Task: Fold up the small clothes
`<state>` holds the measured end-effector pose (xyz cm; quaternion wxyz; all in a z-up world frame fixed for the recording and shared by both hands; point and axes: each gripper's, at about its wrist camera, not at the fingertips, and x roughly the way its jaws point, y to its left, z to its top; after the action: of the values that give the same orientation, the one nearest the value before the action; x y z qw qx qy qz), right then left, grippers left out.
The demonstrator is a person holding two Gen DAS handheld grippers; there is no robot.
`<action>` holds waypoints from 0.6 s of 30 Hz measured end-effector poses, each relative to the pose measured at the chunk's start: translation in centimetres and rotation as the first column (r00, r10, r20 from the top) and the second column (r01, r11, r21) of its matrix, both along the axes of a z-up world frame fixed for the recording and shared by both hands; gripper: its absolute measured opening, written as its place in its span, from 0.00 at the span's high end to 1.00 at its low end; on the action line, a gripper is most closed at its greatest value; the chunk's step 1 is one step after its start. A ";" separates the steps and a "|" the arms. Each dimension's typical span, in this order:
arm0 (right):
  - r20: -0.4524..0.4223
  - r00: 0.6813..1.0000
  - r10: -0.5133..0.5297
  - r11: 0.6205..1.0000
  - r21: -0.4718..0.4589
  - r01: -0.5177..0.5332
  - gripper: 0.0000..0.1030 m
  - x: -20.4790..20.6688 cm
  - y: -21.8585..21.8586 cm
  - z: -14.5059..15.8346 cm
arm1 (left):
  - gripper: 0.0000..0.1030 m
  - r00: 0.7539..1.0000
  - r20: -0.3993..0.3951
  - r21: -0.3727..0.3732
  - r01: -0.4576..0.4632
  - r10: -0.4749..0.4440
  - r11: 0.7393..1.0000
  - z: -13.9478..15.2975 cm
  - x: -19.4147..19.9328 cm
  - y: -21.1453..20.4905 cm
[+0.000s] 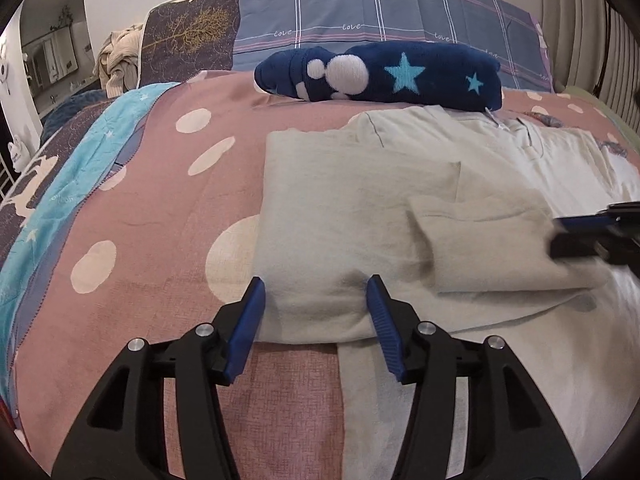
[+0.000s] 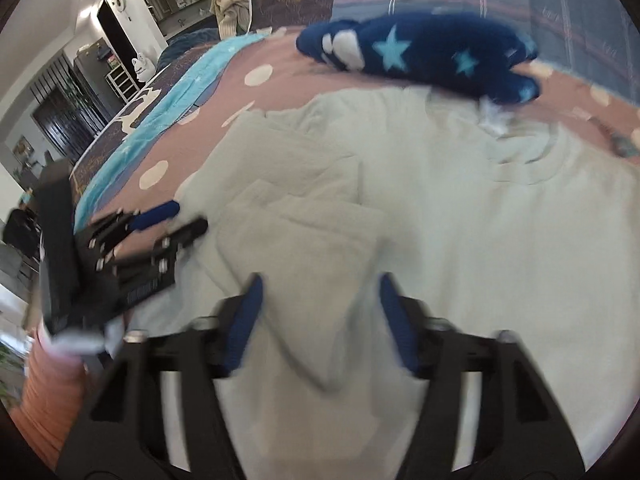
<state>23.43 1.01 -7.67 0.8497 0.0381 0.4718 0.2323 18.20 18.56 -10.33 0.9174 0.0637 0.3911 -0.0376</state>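
Pale folded garment (image 1: pixel 340 200), on dotted pink bedspread (image 1: pixel 160 208): near folded edge lies between the parted jaws of the left gripper (image 1: pixel 316 280); blurred right gripper (image 2: pixel 321 279) appears likewise spread above its cloth.

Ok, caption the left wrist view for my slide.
Open left gripper straddles the folded cream shirt on a dotted bedspread.
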 end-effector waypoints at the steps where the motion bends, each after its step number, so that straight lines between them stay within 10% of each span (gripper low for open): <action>1: 0.023 0.999 -0.033 0.999 0.034 0.032 0.97 0.0 -0.4 0.8 | 0.46 1.000 0.004 0.007 -0.002 0.002 1.000 0.0 -0.1 -0.1; 7: 0.217 0.904 -0.368 0.930 0.106 0.353 0.97 -3.7 -9.3 6.0 | 0.37 1.000 -0.005 -0.026 -0.024 0.024 0.999 -0.1 0.0 0.7; 13: -0.061 0.797 -0.600 0.797 0.038 0.603 0.94 -6.7 -19.4 0.1 | 0.36 1.000 -0.015 -0.053 -0.028 0.027 0.998 -0.3 0.2 0.9; 18: -0.090 0.833 -0.545 0.817 0.165 0.552 0.90 -6.5 -20.4 -0.4 | 0.35 0.999 -0.005 -0.016 -0.033 0.033 0.999 -0.2 0.0 0.4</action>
<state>16.93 -19.42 -8.12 0.8639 0.2551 0.4338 0.0195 18.22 18.95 -10.55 0.9174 0.0497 0.3940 -0.0260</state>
